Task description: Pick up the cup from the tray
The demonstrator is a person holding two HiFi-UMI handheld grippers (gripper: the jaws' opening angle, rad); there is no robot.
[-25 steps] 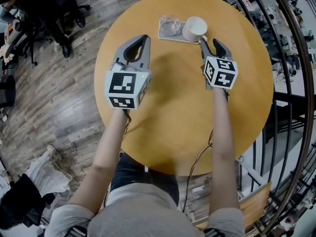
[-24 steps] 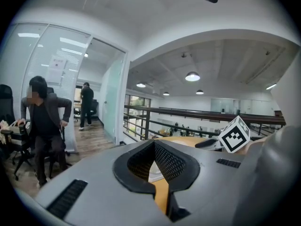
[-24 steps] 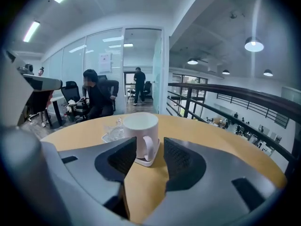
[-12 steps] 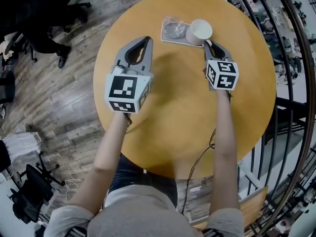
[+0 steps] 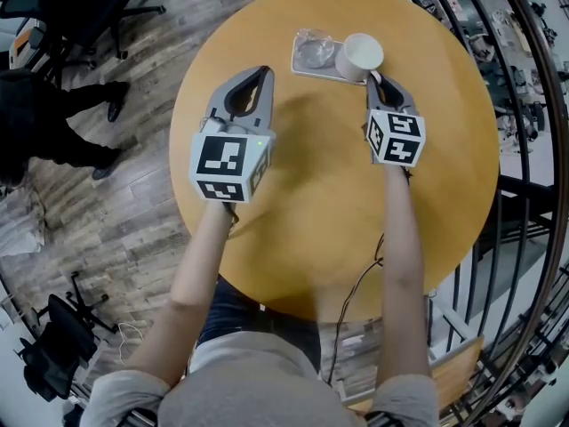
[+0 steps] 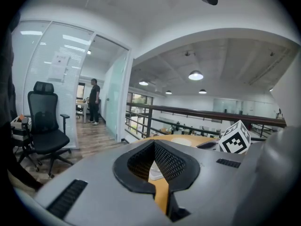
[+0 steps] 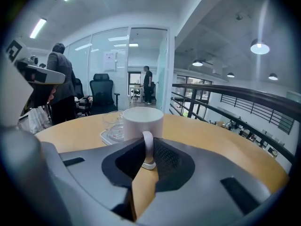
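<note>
White cup (image 5: 360,54) sits on tray (image 5: 300,69) at far edge of round wood desk (image 5: 311,203), just beside a clear glass (image 5: 313,48). R claw (image 5: 375,76): jaws stood apart 1 s ago and have just been closing; now clamped on cup handle (image 7: 148,147). Cup not lifted, same spot on tray. L claw (image 5: 263,69): jaws together, empty, over desk, unchanged vs. earlier

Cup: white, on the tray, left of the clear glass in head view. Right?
Not quite. The head view shows the cup to the right of the clear glass, not the left. It is white and on the tray.
</note>
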